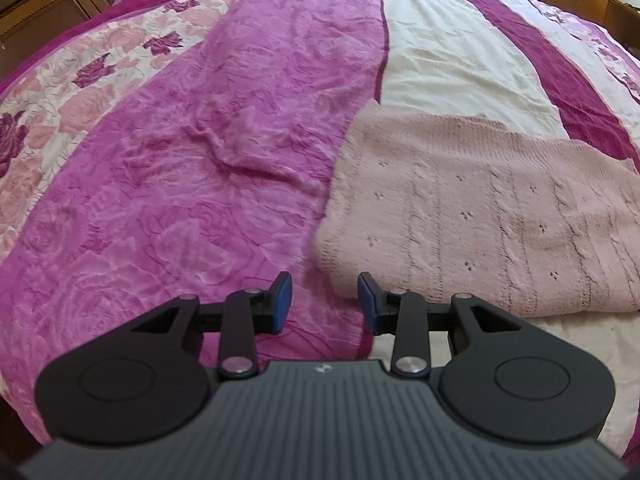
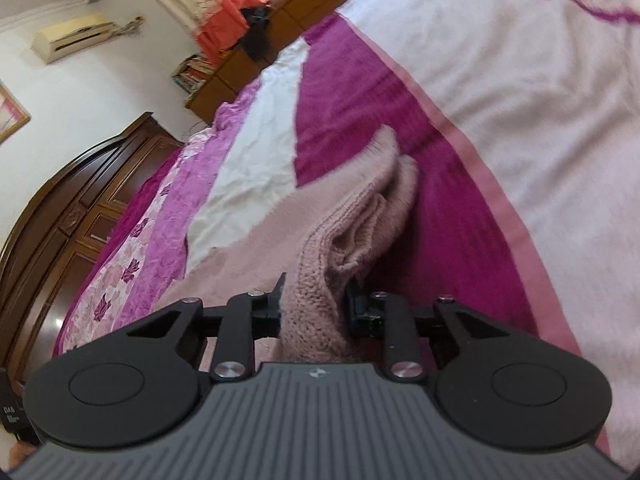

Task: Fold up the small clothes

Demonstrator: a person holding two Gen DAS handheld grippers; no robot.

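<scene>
A pale pink knitted sweater [image 1: 480, 216] lies folded flat on the bed, to the right in the left wrist view. My left gripper [image 1: 325, 300] hovers open just off the sweater's near left corner, its blue pads [image 1: 283, 294] holding nothing. In the right wrist view my right gripper [image 2: 314, 304] is shut on a bunched edge of the same pink sweater [image 2: 320, 240], which rises in thick folds between the fingers and hides the pads.
The bedspread [image 1: 200, 140] has magenta, pink floral and white stripes and is wrinkled near the sweater. Dark wooden cabinets [image 1: 48, 4] stand behind the bed. A wooden wardrobe [image 2: 72, 208], a wall air conditioner [image 2: 72, 36] and a shelf of books [image 2: 192, 72] show in the right wrist view.
</scene>
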